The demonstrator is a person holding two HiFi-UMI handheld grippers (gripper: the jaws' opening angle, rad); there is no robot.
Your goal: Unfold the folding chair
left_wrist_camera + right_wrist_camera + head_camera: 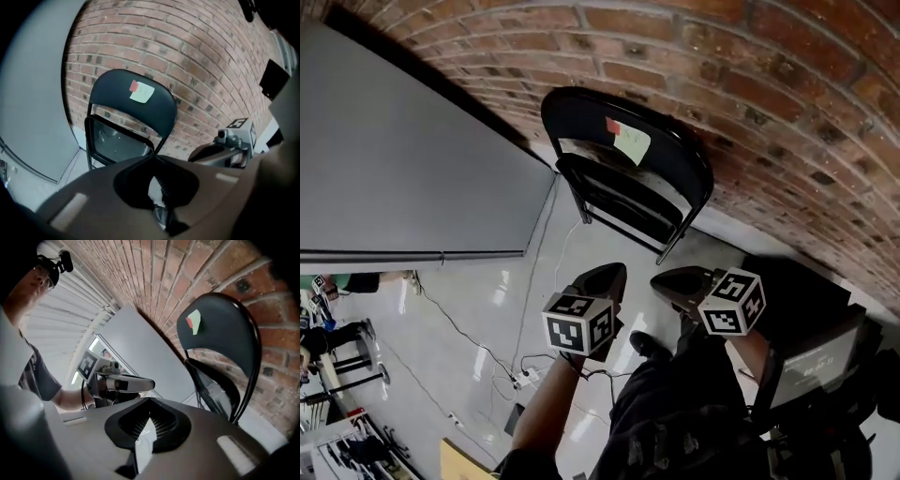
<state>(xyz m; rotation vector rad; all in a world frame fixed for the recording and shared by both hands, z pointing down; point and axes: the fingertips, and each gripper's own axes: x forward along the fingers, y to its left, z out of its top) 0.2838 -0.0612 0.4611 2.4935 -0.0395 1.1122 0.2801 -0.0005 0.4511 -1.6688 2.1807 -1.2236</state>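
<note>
No writing can be read on the two labels (628,141) on the folding chair (677,161), beyond the left gripper (616,273) and right gripper (662,281).

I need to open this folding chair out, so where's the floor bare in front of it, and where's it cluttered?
Bare floor lies between the grey panel, the folding chair and the left gripper. Cluttered: cables and a power strip lower left, dark equipment at right.

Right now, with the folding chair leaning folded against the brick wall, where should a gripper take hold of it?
Probably the backrest, at its curved top rim, coming from the floor side: the folding chair leans flat on the brick wall, leaving only that side reachable.
</note>
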